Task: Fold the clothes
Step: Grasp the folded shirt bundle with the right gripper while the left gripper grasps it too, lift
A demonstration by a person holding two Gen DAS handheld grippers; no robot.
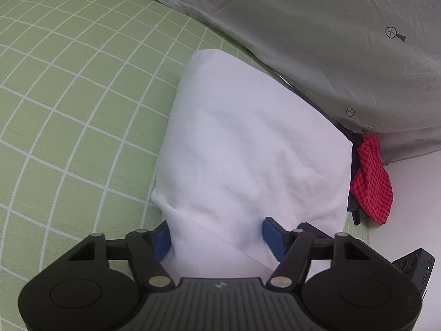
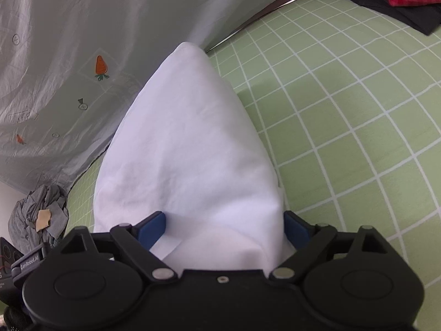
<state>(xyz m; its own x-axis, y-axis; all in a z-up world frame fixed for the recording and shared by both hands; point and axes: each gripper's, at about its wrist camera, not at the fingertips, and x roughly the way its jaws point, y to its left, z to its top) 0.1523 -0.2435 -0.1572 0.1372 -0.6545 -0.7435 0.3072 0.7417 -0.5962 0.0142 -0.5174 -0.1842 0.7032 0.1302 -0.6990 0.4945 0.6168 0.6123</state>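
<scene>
A folded white garment point(image 1: 248, 149) lies on the green checked sheet point(image 1: 69, 96). In the left wrist view my left gripper point(image 1: 219, 238) has its blue pads point(image 1: 271, 237) wide apart, one on each side of the garment's near end. In the right wrist view the same white garment point(image 2: 190, 143) runs away from my right gripper point(image 2: 224, 226), whose blue pads point(image 2: 151, 227) also stand wide apart with the cloth between them. Neither pair of pads presses the cloth.
A grey carrot-print quilt point(image 1: 330, 27) borders the garment's far side; it also shows in the right wrist view point(image 2: 69, 55). A red checked cloth point(image 1: 372, 176) on dark clothes lies beside it. A crumpled grey garment point(image 2: 38, 215) lies at the left.
</scene>
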